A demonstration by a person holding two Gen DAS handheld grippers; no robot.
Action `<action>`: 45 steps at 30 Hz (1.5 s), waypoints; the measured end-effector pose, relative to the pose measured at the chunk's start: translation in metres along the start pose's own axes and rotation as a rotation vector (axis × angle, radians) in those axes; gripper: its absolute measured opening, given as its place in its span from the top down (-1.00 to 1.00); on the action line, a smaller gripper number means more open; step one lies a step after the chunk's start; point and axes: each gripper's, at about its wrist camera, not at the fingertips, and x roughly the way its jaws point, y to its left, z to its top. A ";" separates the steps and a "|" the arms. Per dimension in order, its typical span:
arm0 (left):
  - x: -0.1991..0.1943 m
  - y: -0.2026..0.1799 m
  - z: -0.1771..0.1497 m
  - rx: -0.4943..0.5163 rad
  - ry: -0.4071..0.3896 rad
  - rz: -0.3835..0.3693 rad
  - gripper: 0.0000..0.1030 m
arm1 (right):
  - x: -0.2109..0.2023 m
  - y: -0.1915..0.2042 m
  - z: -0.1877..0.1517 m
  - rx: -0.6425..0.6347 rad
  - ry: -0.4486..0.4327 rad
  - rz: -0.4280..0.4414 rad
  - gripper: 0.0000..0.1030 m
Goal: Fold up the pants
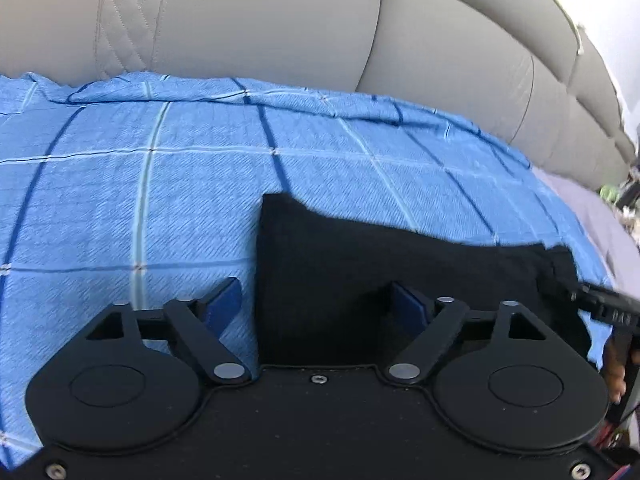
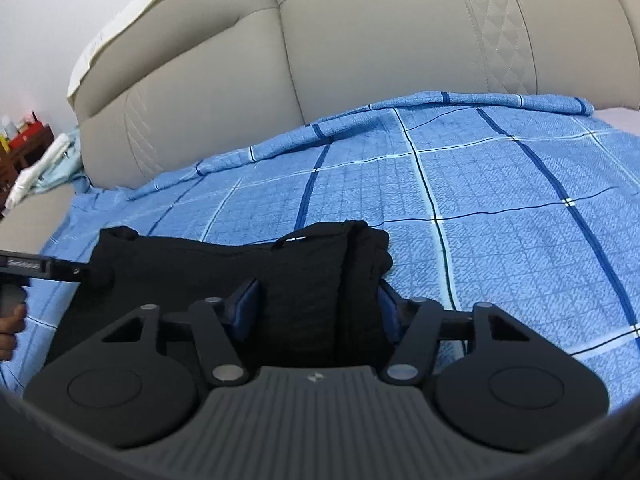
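Between the blue-padded fingers of both grippers lie the black pants [image 2: 304,280], folded into a thick stack on a blue checked bedsheet [image 2: 500,208]. In the right wrist view, the right gripper [image 2: 318,308] has its fingers [image 2: 246,300] spread wide, one on each side of the stack's gathered end, where bunched fabric sits just ahead of the right-hand finger and a small loop of cloth rises beyond the fingertips. The pads stand close beside the fabric, though whether they press on it cannot be told. To the left of those fingers the pants stretch away towards the left gripper [image 2: 60,270], seen from the side with its tip at the cloth's far corner.

In the left wrist view, the left gripper [image 1: 320,304] also has its fingers [image 1: 222,304] wide apart. The straight edge of the pants [image 1: 400,276] runs between them: the left-hand finger lies over bare sheet just beside that edge, the right-hand finger over the black fabric. Off to the right of the fingers, the right gripper [image 1: 600,304] reaches in at the pants' other end, with a hand [image 1: 614,372] below it.

Beyond the fingertips in both views the sheet [image 1: 120,200] runs up to a rumpled border against a padded grey headboard [image 1: 260,20]. Left of the right gripper's fingers, far off, a wooden side table [image 2: 24,148] holds small cluttered items.
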 end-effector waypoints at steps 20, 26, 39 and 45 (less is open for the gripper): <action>-0.013 0.039 0.009 -0.123 -0.167 0.249 0.58 | 0.044 0.063 0.019 -0.062 -0.018 -0.004 0.32; -0.017 0.091 0.061 -0.144 -0.208 0.386 0.59 | 0.102 0.114 0.055 -0.130 -0.015 0.056 0.39; 0.031 0.117 0.084 -0.084 -0.162 0.530 0.18 | 0.171 0.132 0.083 -0.122 0.029 0.025 0.02; 0.002 0.097 0.070 -0.062 -0.170 0.590 -0.42 | 0.131 0.137 0.078 -0.153 0.000 -0.061 -0.48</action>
